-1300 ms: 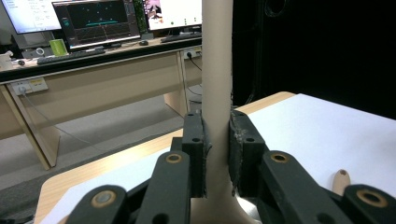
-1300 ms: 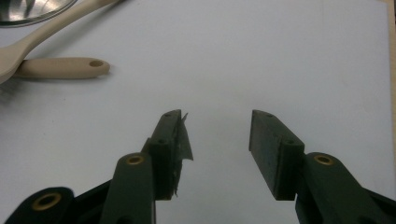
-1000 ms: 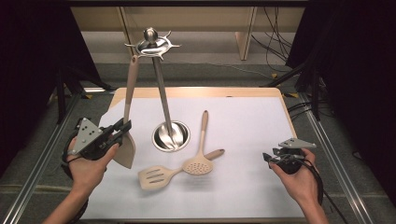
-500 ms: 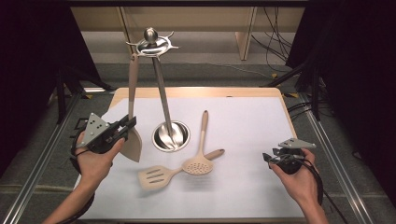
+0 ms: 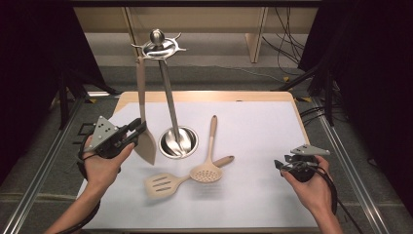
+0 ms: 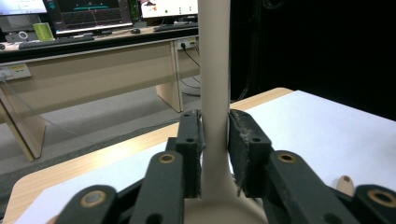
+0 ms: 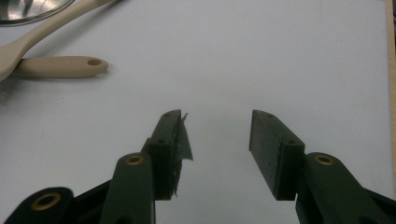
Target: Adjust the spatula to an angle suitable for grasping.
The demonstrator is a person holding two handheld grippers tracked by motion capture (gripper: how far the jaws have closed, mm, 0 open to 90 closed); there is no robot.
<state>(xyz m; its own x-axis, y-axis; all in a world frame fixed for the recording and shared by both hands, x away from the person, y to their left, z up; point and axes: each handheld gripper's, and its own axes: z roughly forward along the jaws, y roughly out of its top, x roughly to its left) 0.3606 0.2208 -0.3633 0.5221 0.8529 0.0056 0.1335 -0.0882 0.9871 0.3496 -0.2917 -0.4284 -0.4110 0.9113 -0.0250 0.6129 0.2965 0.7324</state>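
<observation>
A white sheet covers the table, dark curtains at both sides. One beige spatula hangs from the steel utensil stand, blade low near the base. The left gripper has just been easing open; its jaws flank the handle, and contact is not certain. The right gripper hovers open and empty over the sheet. Outstanding: the slotted turner and skimmer spoon lie flat, not yet hung.
</observation>
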